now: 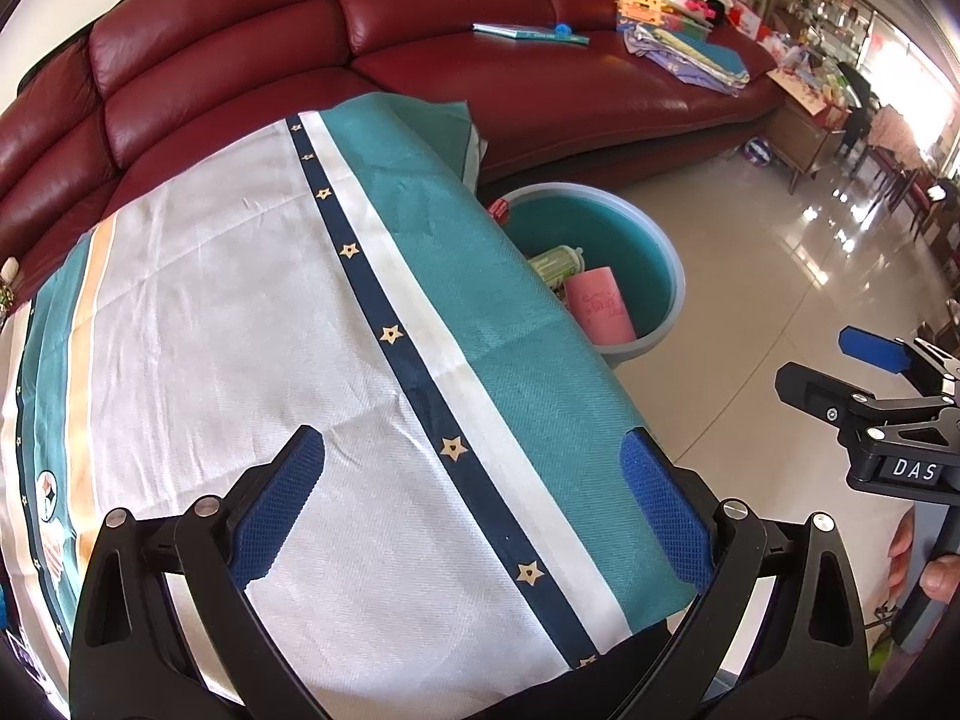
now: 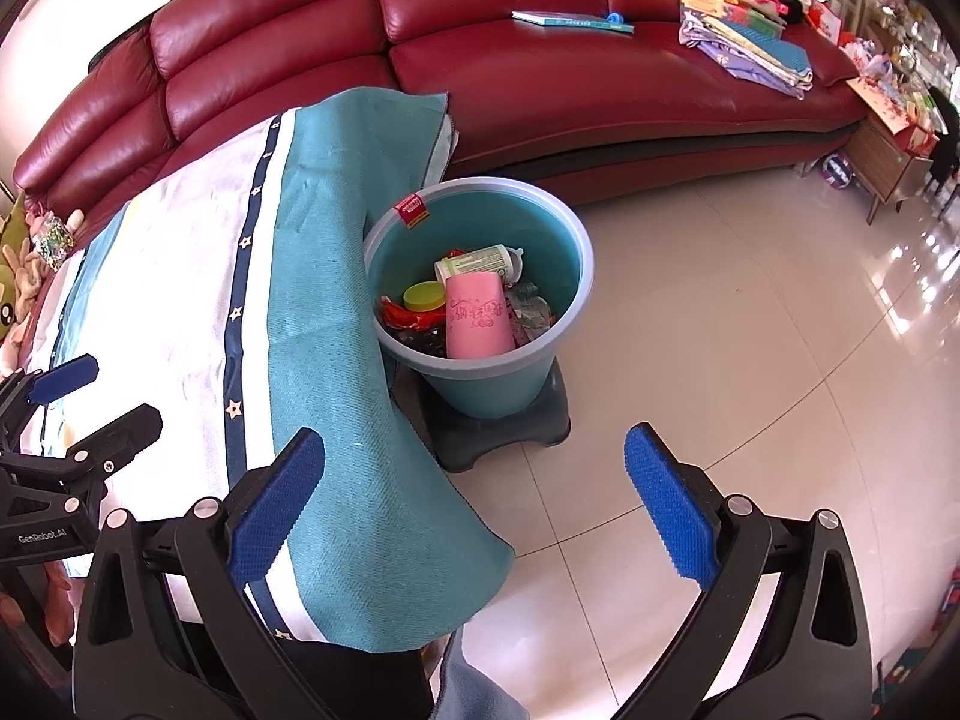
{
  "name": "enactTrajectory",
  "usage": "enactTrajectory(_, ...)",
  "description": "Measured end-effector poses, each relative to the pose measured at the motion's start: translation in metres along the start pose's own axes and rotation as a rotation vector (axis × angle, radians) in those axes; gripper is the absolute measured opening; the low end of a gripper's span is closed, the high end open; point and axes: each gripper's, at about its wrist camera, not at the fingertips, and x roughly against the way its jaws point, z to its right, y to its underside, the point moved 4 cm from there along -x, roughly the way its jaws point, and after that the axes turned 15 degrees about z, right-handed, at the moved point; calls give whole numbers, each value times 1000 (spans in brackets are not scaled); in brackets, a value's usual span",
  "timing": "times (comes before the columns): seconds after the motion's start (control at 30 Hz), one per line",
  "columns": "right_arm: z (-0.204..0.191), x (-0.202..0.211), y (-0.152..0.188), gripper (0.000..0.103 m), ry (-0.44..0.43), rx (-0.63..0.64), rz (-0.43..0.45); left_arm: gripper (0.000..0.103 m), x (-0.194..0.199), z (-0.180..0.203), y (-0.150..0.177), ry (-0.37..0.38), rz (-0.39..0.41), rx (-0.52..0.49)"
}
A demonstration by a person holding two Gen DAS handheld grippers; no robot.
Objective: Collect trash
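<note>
A teal bucket (image 2: 480, 384) stands on a dark footstool (image 2: 504, 426) on the floor beside the cloth-covered table (image 2: 180, 312). Inside it lie a pink cup (image 2: 477, 315), a white-green bottle (image 2: 480, 261), a yellow lid (image 2: 425, 295) and red wrappers (image 2: 402, 318). The bucket also shows in the left wrist view (image 1: 654, 276) with the pink cup (image 1: 600, 306). My left gripper (image 1: 474, 504) is open and empty over the table cloth (image 1: 240, 312). My right gripper (image 2: 474, 504) is open and empty, above the table edge and floor, short of the bucket.
A red leather sofa (image 2: 540, 78) curves behind the table, with a book (image 2: 570, 20) and a pile of clothes and papers (image 2: 750, 42) on it. Soft toys (image 2: 24, 258) lie at the far left. Glossy tiled floor (image 2: 750, 360) spreads right of the bucket.
</note>
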Motion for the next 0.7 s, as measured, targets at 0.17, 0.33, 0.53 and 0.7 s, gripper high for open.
enactTrajectory(0.17,1,-1,-1,96,5,8,1,99,-1,1,-1,-8,-2,-2)
enactTrajectory(0.33,2,-2,-2,96,16,18,1,99,-1,1,0,-8,-5,-3)
enactTrajectory(0.53,3,-1,-3,96,20,31,5,99,-5,0,2,2,-28,15)
enactTrajectory(0.7,4,0,-4,96,31,39,16,99,-8,-1,4,28,-43,37)
